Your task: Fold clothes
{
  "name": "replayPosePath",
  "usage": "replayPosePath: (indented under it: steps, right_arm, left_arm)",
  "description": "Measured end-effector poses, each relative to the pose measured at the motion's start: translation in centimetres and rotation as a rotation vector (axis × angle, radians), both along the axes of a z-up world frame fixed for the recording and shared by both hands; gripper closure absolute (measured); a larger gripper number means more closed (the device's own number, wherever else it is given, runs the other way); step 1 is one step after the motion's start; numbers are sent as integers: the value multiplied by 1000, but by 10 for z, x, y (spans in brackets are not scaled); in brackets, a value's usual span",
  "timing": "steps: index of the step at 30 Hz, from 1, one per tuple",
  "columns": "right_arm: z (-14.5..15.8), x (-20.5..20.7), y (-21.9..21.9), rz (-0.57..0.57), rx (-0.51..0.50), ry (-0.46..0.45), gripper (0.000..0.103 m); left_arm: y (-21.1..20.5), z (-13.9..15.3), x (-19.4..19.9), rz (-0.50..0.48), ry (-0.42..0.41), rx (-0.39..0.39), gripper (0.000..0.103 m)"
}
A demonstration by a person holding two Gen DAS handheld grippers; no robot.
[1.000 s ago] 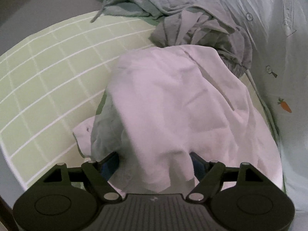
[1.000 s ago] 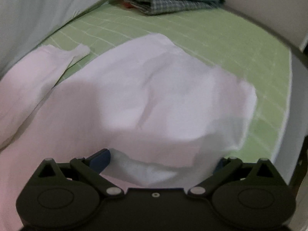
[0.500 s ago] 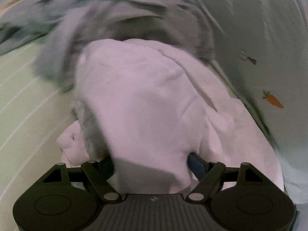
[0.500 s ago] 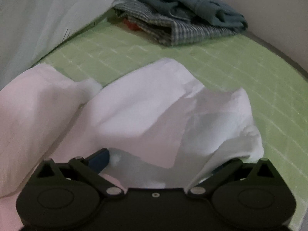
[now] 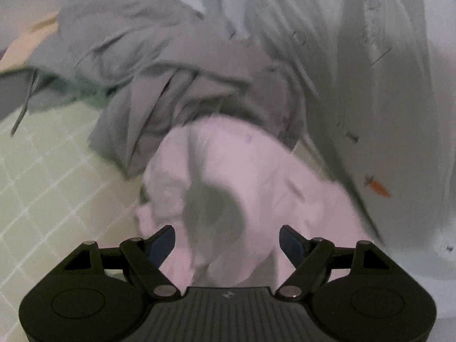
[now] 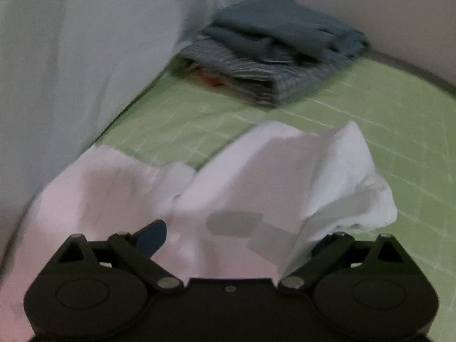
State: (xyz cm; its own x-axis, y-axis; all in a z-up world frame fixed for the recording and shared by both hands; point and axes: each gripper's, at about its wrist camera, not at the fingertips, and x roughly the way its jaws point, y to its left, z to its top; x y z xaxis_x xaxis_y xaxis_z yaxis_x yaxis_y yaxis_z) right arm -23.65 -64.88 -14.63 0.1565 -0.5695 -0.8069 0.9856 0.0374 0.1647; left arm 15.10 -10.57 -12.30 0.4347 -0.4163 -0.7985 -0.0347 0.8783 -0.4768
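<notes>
1. Green grid-lined mat [image 5: 42, 188] fills the left of my left wrist view; everything on it is motion-blurred.
2. A rumpled grey garment pile [image 5: 159, 91] lies at the mat's far edge, touching the top of the white garment [image 5: 228, 176].
3. My left gripper [image 5: 227, 238] has its jaws wide apart; the white garment is bunched between and ahead of the blue finger pads [image 5: 161, 242]. I cannot tell whether either pad touches cloth.
4. To the right, a pale sheet with a small carrot print [image 5: 377, 186] rises beside the white garment.
5. In the right wrist view, pale sheet [image 6: 85, 57] again on the left, standing along the mat's edge.
6. The white garment [image 6: 256, 176] lies on the mat [image 6: 384, 131] just ahead of me, a sleeve-like part [image 6: 108, 188] spread left and a raised, crumpled fold [image 6: 356, 188] at right.
7. My right gripper [image 6: 233, 238] also has its jaws spread; cloth lies between them. The left blue pad [image 6: 152, 238] shows clear, the right one is mostly covered by the fold.
8. Far right rear: a folded stack [image 6: 273, 57], blue garment on top of a checked one, well apart from the white garment.
</notes>
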Motion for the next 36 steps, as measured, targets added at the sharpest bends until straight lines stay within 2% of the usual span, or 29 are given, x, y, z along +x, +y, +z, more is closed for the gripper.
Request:
replayPosePath:
  steps: [4,7,13,17,20,23,25,28,30,31,33,36]
  right_arm:
    - [-6,45,-3,113,7,192,15]
    - [2,67,16,205,-68,320,17]
    - [20,82,63,332,-263,529,13]
    - [30,86,76,342,-338,597,12]
    - [35,89,79,305,-364,608,11]
    - [35,98,88,310,-429,638,8]
    - [25,106,89,384,-375,608,4]
    - [9,118,89,494,-279,553,5]
    - [-6,126,83,566,-149,472,9]
    - [-12,130,81,581,-127,456,13]
    - [-22,139,77,586,-112,446,13]
    - [-23,154,57,559,-124,410,12]
  left_arm:
    - [-38,7,26,-35,-33,50,22]
    - [-64,6,45,-38,-33,92,21]
    - [-89,7,66,-26,-37,129,18]
    - [-85,13,61,13,-47,122,17]
    - [-71,15,56,61,-42,126,17]
    - [-58,19,52,91,-55,160,17]
    - [-50,22,49,108,-68,184,17]
    - [-48,32,44,95,-115,220,17]
    - [-48,40,42,80,-151,243,17]
    - [-48,44,40,72,-169,255,17]
    - [-49,50,38,52,-199,268,16]
    - [-55,45,46,6,-172,201,15]
